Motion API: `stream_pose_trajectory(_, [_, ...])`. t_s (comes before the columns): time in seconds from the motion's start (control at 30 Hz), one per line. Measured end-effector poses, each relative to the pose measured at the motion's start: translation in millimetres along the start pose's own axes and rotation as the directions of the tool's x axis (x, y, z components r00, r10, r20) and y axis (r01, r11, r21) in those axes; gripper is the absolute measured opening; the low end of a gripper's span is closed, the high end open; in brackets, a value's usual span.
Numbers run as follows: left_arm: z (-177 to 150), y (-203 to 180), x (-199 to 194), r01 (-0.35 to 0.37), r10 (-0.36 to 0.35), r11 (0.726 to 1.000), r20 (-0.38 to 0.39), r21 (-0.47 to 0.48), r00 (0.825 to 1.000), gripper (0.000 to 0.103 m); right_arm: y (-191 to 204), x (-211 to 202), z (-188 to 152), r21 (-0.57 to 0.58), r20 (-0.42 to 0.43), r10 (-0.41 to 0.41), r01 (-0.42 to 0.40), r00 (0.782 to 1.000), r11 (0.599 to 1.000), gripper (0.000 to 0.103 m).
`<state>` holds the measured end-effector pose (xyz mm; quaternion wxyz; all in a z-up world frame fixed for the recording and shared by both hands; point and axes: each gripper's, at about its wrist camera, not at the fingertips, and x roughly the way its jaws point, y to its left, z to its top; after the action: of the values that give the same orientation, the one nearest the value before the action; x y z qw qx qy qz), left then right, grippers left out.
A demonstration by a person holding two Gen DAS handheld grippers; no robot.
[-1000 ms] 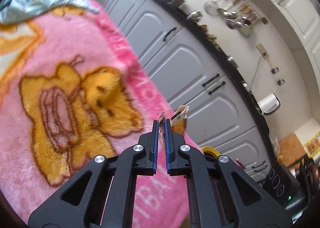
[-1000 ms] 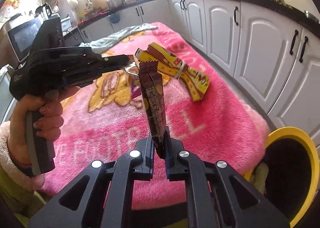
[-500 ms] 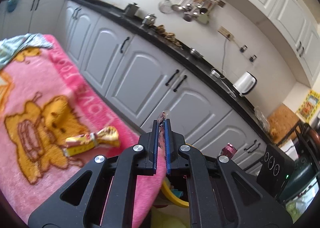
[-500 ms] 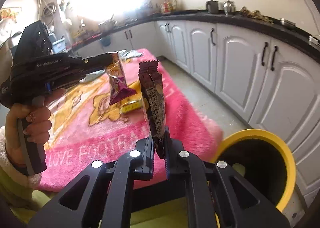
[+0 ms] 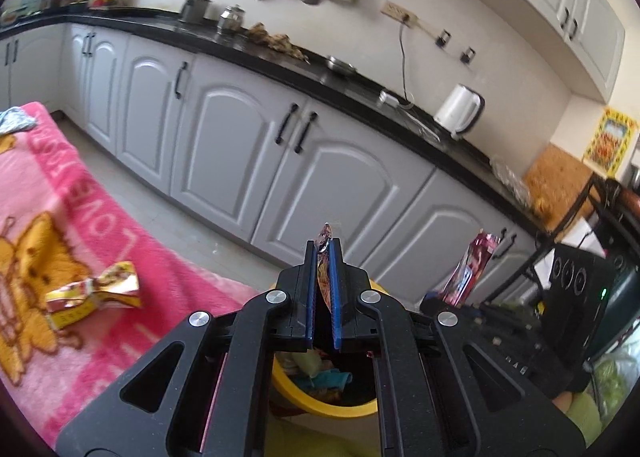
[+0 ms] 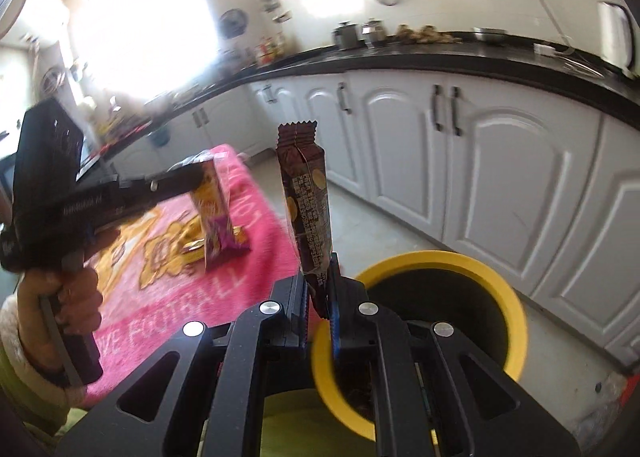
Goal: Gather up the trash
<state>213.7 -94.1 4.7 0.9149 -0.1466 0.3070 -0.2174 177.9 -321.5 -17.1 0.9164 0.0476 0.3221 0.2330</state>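
Note:
My left gripper (image 5: pixel 323 257) is shut on a thin foil wrapper (image 5: pixel 326 233), seen edge-on. Under its fingers sits the yellow-rimmed bin (image 5: pixel 320 403), with scraps inside. From the right wrist view, that left gripper (image 6: pixel 198 177) dangles a yellow and purple wrapper (image 6: pixel 218 225) over the edge of the pink blanket (image 6: pixel 160 321). My right gripper (image 6: pixel 320 281) is shut on a brown snack-bar wrapper (image 6: pixel 306 197) that stands upright beside the bin (image 6: pixel 516 317). A crumpled yellow wrapper (image 5: pixel 92 293) lies on the blanket (image 5: pixel 48 357).
White cabinets (image 5: pixel 224 145) under a black counter (image 5: pixel 360 85) run behind the bin, across a strip of pale floor (image 6: pixel 380 217). A white kettle (image 5: pixel 458 113) stands on the counter. A black appliance (image 5: pixel 580 277) is at the right. A hand (image 6: pixel 68 297) holds the left gripper.
Both grippers swung away from over the blanket towards the bin and rose, each keeping its wrapper. The bin now lies under and beside them. The yellow wrapper stayed on the blanket.

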Motion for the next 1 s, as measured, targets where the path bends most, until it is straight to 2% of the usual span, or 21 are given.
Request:
stream_pose_trajectory(0.3, [-22.3, -26.2, 57.8, 0.008, -0.001, 0.997, -0.089, 0.071, 0.996, 0.003, -54.5, 3.5, -15.5, 0.104, -0.027, -0.047, 0.049, 0.999, 0.993, 0.009])
stream_pose_trajectory(0.53, [-34.5, -26.8, 88.2, 0.017, -0.006, 0.997, -0.147, 0.072, 0.989, 0.004, -67.9, 20.4, -25.3, 0.141, -0.071, -0.053, 0.062, 0.996, 0.988, 0.010])
stream_pose_trajectory(0.6, [-37.2, -25.1, 93.4, 0.015, -0.004, 0.998, -0.159, 0.068, 0.987, 0.012, -70.8, 22.5, -28.6, 0.156, -0.078, -0.062, 0.074, 0.995, 0.985, 0.016])
stream_pose_trajectory(0.67, [-39.9, -22.7, 96.9, 0.015, -0.004, 0.998, -0.175, 0.060, 0.985, 0.030, -74.2, 23.8, -28.5, 0.172, -0.082, -0.069, 0.082, 0.994, 0.982, 0.035])
stream_pose_trajectory(0.7, [-41.0, -21.6, 97.0, 0.015, -0.005, 0.998, -0.178, 0.058, 0.984, 0.032, -75.3, 22.6, -29.9, 0.177, -0.080, -0.074, 0.087, 0.994, 0.980, 0.040])
stream_pose_trajectory(0.8, [-42.8, -19.3, 93.8, 0.008, 0.002, 0.999, -0.180, 0.053, 0.984, 0.043, -74.2, 17.0, -30.2, 0.179, -0.070, -0.085, 0.096, 0.994, 0.979, 0.041])
stream_pose_trajectory(0.9, [-41.1, -17.9, 85.7, 0.007, 0.002, 0.999, -0.168, 0.051, 0.986, 0.050, -68.8, 8.7, -28.5, 0.168, -0.048, -0.094, 0.101, 0.994, 0.981, 0.048])
stream_pose_trajectory(1.0, [-38.3, -17.5, 77.1, 0.000, 0.008, 0.999, -0.155, 0.051, 0.988, 0.059, -62.5, 1.6, -27.3, 0.155, -0.029, -0.099, 0.102, 0.995, 0.983, 0.050])
